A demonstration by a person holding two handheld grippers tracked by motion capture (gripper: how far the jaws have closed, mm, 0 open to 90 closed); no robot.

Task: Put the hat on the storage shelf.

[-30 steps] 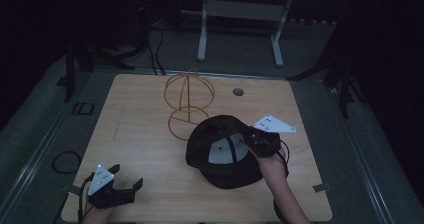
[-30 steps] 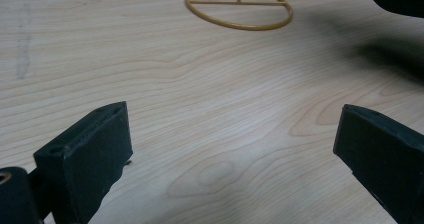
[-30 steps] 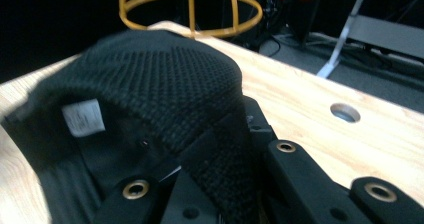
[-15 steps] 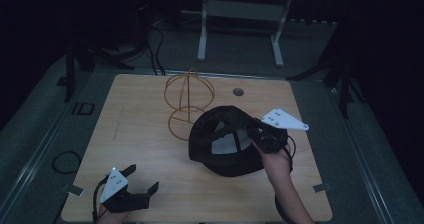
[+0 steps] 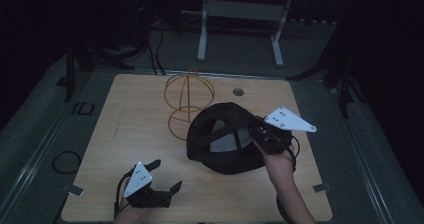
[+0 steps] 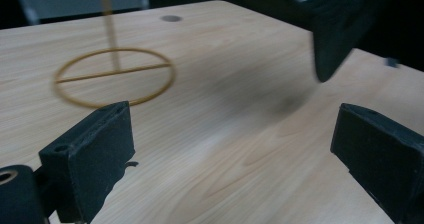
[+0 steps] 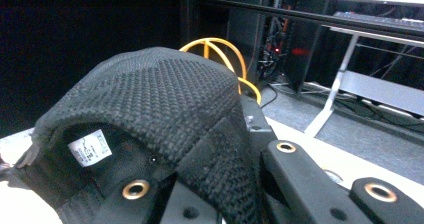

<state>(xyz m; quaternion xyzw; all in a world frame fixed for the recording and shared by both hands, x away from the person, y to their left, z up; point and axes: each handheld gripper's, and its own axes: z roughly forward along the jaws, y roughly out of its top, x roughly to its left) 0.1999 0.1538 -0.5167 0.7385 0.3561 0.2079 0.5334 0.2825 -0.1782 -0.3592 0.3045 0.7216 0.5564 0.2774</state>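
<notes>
One black cap hangs tilted over the right half of the desk, just beside the yellow wire stand, its knit edge pinched in the right tool. It looks light and floppy, so the stiffer brim seems the surer hold. The left tool waits spread and empty near the desk's front edge.

A black mesh cap sits right of centre in the high view, tipped up with its open underside and pale lining showing. In the right gripper view its woven fabric fills the lower left, with a small white label inside. A thin yellow wire stand, hoop above a flat ring, stands upright just behind it.
</notes>
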